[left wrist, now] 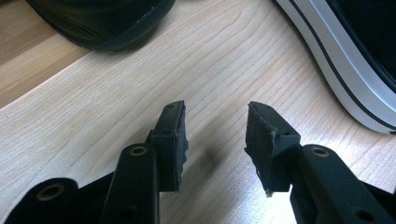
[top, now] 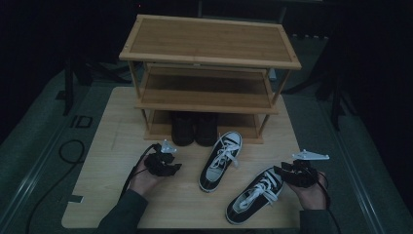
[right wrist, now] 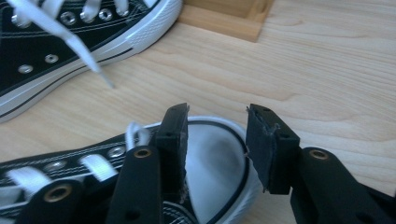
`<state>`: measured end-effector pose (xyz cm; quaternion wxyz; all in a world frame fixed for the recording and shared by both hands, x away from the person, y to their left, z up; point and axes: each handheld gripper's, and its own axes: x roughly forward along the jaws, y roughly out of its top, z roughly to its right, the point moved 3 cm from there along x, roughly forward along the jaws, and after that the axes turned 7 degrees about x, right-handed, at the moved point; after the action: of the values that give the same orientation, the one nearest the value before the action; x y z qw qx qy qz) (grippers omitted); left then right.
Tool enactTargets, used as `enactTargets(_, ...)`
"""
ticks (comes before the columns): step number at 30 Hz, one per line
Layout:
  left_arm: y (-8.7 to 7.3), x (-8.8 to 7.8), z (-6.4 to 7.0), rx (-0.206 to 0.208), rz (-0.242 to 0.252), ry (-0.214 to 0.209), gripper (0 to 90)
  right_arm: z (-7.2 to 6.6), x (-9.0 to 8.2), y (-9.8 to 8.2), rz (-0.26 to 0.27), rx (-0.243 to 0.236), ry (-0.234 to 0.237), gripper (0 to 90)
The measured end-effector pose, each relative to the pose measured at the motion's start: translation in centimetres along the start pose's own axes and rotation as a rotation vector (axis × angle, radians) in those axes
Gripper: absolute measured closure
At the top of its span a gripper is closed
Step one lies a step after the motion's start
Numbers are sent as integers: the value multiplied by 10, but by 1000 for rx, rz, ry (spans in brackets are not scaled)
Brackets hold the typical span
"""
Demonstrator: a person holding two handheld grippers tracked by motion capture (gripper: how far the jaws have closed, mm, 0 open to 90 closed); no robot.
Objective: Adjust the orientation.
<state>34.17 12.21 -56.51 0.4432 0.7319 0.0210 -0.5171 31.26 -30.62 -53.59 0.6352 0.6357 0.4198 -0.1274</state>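
While the right gripper (top: pixel 281 171) hovers with fingers parted over the toe of the near sneaker (top: pixel 255 194) by the table's (top: pixel 104 146) front right corner (its mate (top: pixel 220 161) lies mid-table), the left gripper (top: pixel 171 161) stands open, empty.

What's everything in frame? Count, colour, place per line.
Shoe rack: 1, light wood, three shelves, back of table.
Dark shoes: 2, black, side by side on bottom shelf.
Sneakers: 2, black with white laces and toe caps, on table before the rack; second one nearer the right hand.
Table: 1, pale wood.
Left hand-held gripper: 1, black, open over bare table.
Right hand-held gripper: 1, black, open above the sneaker's toe.
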Motion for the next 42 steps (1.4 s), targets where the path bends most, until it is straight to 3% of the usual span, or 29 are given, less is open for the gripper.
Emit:
enactTargets(9,-1,2,2,1,-9,-1,580,-21,-3,2,-9,-39,68,594)
enactTargets(16,-2,1,1,3,-9,2,579,-32,2,3,-38,-67,88,595)
enactTargets(19,-3,1,1,0,-10,4,579,-34,11,-1,-92,-87,52,666)
enactTargets(22,-3,2,1,-4,-11,1,579,-33,13,-1,-95,-115,29,735)
enactTargets(23,-3,3,1,1,-14,0,579,-33,12,1,-100,-126,12,833)
enactTargets(25,-3,3,2,4,-16,0,579,-35,13,2,-106,-142,7,866)
enactTargets(27,-3,4,2,5,-18,0,579,-37,14,3,-106,-169,-16,877)
enactTargets(42,-5,9,4,6,-31,-8,578,-44,26,27,-51,-177,-48,885)
